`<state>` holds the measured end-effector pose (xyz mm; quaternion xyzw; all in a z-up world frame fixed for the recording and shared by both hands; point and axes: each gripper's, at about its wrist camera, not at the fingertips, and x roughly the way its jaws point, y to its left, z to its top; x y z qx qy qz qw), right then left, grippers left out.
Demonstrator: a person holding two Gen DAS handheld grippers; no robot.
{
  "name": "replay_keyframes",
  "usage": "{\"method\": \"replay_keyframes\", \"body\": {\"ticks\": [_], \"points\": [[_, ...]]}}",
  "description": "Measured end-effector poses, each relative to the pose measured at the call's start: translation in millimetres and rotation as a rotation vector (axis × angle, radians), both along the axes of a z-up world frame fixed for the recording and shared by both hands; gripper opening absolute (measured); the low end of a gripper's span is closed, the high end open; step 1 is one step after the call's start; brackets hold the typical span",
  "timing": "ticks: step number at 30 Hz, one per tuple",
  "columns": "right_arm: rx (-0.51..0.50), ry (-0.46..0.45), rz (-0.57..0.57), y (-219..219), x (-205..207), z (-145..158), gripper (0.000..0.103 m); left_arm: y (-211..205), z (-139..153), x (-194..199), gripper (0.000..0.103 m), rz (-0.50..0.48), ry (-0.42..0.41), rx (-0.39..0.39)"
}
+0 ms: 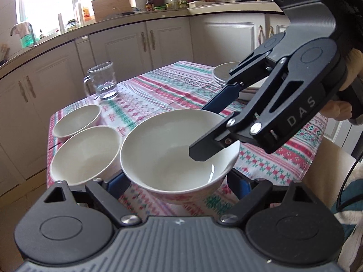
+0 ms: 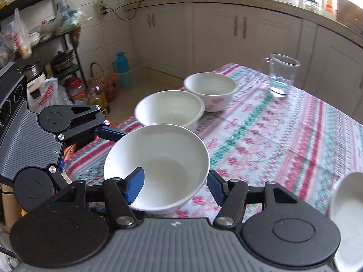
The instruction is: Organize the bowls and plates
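A large white bowl (image 1: 163, 149) (image 2: 163, 158) hangs just above the near-left corner of the patterned table (image 1: 172, 90). My left gripper (image 1: 179, 179) clasps it from outside, a blue pad on each flank. My right gripper (image 1: 202, 131) (image 2: 174, 176) reaches in from the right and is shut over the bowl's wall, one finger (image 2: 136, 185) inside and the other outside the rim. In the right wrist view a left finger (image 2: 109, 133) runs behind the bowl. Two smaller white bowls (image 1: 86, 156) (image 1: 77, 120) sit side by side at the left edge. A stack of white plates (image 1: 223, 72) lies at the far right.
A glass mug (image 1: 103, 80) (image 2: 281, 74) stands near the table's far left corner. Cream kitchen cabinets (image 1: 127, 45) run behind the table. In the right wrist view a white dish (image 2: 347, 215) shows at the right edge, and a cluttered rack (image 2: 61, 63) with bottles stands on the floor.
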<state>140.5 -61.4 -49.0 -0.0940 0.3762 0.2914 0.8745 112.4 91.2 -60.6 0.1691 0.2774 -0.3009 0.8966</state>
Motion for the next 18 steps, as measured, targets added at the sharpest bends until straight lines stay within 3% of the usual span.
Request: {"method": "replay_keyframes", "body": {"ticks": [18], "points": [[0.019, -0.002, -0.13, -57, 3, -5, 0.067, -47, -10, 26, 0.091, -0.085, 0.016, 0.011]]}}
